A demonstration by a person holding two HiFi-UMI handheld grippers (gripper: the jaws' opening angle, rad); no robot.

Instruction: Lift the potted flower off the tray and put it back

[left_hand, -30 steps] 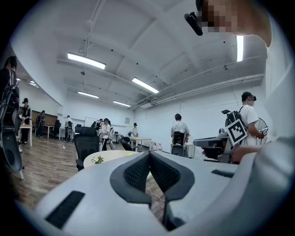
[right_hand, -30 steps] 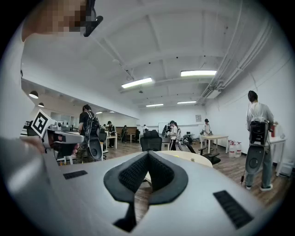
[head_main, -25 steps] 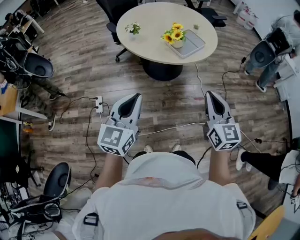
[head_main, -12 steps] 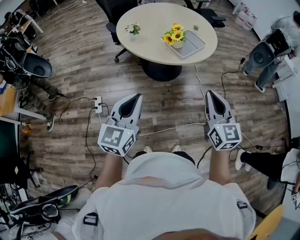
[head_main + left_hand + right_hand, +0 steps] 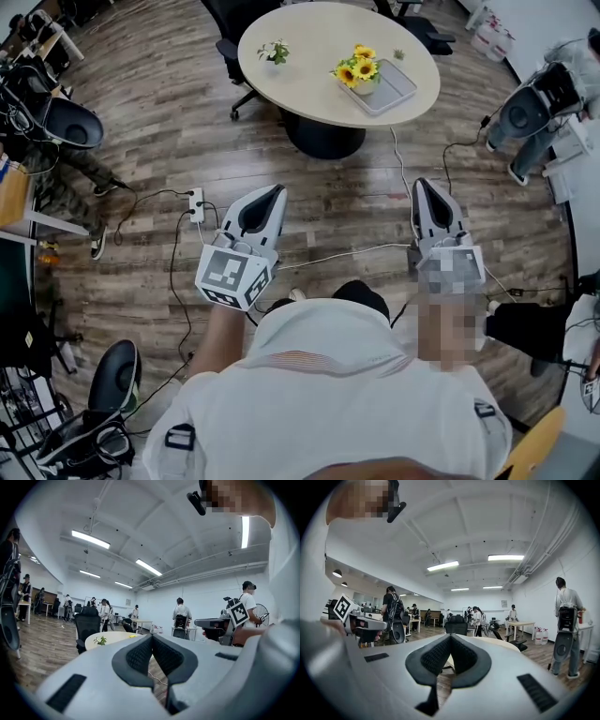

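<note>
While flower [image 5: 361, 68] sits on tray [image 5: 396, 92], tools [image 5: 273, 192] [image 5: 420, 187] closed.

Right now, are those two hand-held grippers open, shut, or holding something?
Left hand-held gripper: closed, holding nothing.
Right hand-held gripper: closed, holding nothing.

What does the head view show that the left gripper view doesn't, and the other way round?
Only the head view shows the grey tray, with the potted flower standing on it. Only the left gripper view shows the ceiling lights and people standing at the room's far end. Both show the round table, the small green plant on it, and the left tool, shut and empty.
</note>
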